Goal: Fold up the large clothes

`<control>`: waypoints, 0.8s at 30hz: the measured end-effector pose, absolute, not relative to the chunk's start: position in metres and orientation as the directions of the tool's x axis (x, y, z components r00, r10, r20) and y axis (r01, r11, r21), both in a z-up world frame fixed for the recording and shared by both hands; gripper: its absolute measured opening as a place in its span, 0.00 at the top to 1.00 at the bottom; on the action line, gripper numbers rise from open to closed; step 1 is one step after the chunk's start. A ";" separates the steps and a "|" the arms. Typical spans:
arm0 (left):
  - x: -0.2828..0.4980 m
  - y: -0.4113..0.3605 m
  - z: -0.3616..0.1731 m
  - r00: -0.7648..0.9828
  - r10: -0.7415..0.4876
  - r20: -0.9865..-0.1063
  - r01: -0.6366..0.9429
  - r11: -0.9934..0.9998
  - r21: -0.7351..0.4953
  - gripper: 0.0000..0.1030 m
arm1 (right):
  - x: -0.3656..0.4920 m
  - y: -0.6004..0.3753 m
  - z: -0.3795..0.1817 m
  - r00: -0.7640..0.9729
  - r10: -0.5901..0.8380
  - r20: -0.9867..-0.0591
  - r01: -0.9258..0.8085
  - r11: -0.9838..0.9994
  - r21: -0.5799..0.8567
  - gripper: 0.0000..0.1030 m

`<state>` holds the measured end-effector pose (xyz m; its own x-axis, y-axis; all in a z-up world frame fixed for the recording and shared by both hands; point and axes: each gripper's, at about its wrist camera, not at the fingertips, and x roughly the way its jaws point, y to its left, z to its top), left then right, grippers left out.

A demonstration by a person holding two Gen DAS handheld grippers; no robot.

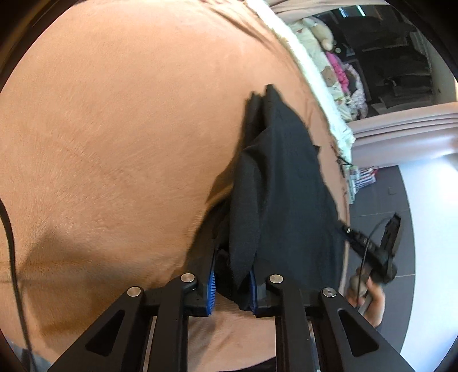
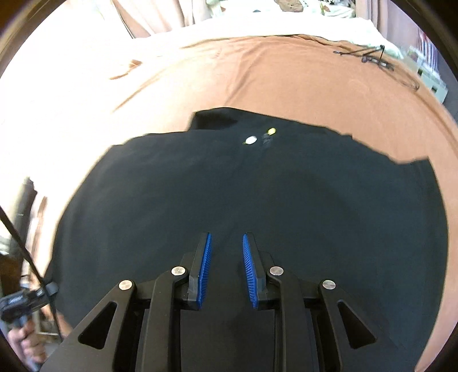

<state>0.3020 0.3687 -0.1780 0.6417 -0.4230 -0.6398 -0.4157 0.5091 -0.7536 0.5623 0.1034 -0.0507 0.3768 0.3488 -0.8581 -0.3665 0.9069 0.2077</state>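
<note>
A large black garment lies spread on a brown bed cover, with small white and yellow tags near its far edge. My right gripper hovers over the garment's near part, blue pads apart, nothing between them. In the left wrist view my left gripper is shut on a bunched fold of the black garment, which hangs forward from the pads above the brown cover. The right gripper's handle and the hand on it show at the right edge.
A white blanket edge borders the brown cover. Beyond it are piled clothes and soft toys, dark furniture and grey floor tiles. A black cable lies on the cover's far right corner. Curtains hang behind the bed.
</note>
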 end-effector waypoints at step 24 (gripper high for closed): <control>0.347 0.294 -0.040 0.695 -0.564 -0.446 -0.050 0.580 -0.813 0.87 | 0.456 0.093 -0.133 0.305 0.379 -0.874 -0.344 0.899 0.270 0.81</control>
<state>0.3474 0.2943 -0.0402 0.6952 -0.5639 -0.4457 -0.0505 0.5803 -0.8129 0.4556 0.0928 -0.1330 0.3046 0.3794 -0.8737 -0.3443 0.8991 0.2704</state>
